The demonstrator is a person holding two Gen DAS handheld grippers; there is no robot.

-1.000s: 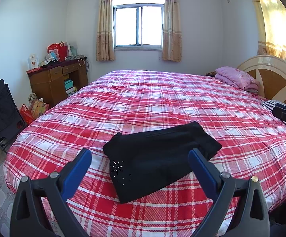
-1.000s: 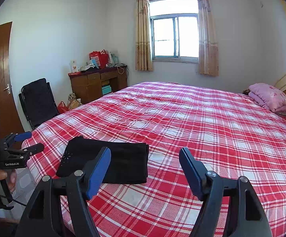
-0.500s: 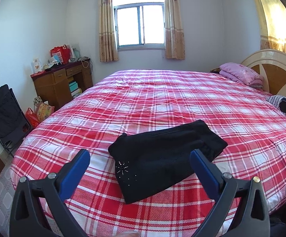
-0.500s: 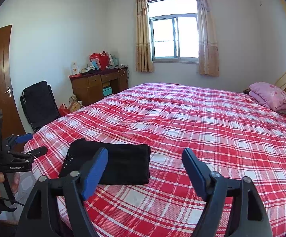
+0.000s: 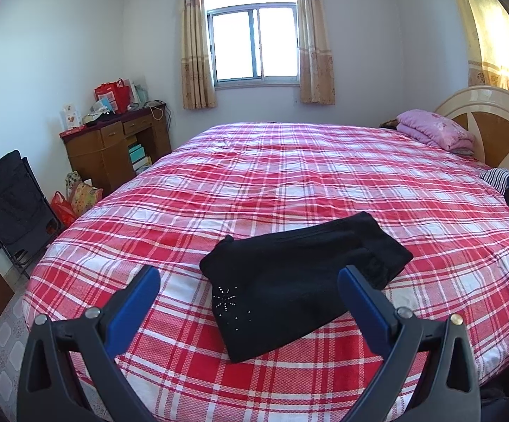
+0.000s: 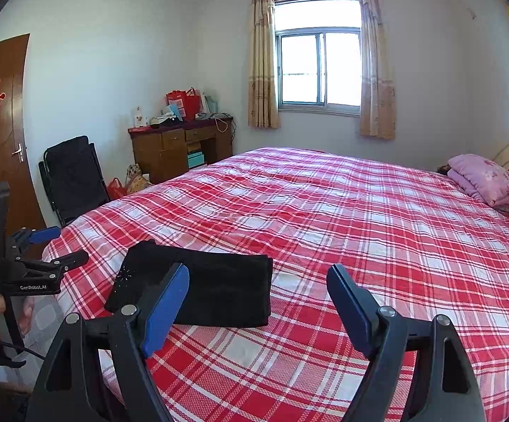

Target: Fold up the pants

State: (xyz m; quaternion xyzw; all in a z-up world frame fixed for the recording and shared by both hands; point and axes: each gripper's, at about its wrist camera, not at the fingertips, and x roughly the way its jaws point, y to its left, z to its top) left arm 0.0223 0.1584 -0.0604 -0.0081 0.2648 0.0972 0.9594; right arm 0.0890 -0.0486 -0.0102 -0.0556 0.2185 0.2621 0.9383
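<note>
Judging the fold done: the pants (image 5: 303,277) lie as a compact black bundle near the bed's (image 5: 324,176) front edge; my left gripper (image 5: 249,293) and right gripper (image 6: 258,299) stand released, jaws empty; little remains, I reckon.

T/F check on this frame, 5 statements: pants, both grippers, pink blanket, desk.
1. The pants lie folded on the bed. True.
2. The left gripper is shut on the pants. False: its fingers stand open, clear of the cloth.
3. The right gripper holds nothing. True.
4. The pink blanket sits on the pants. False: it lies far off, by the headboard.
5. The desk stands right of the window. False: left.
</note>
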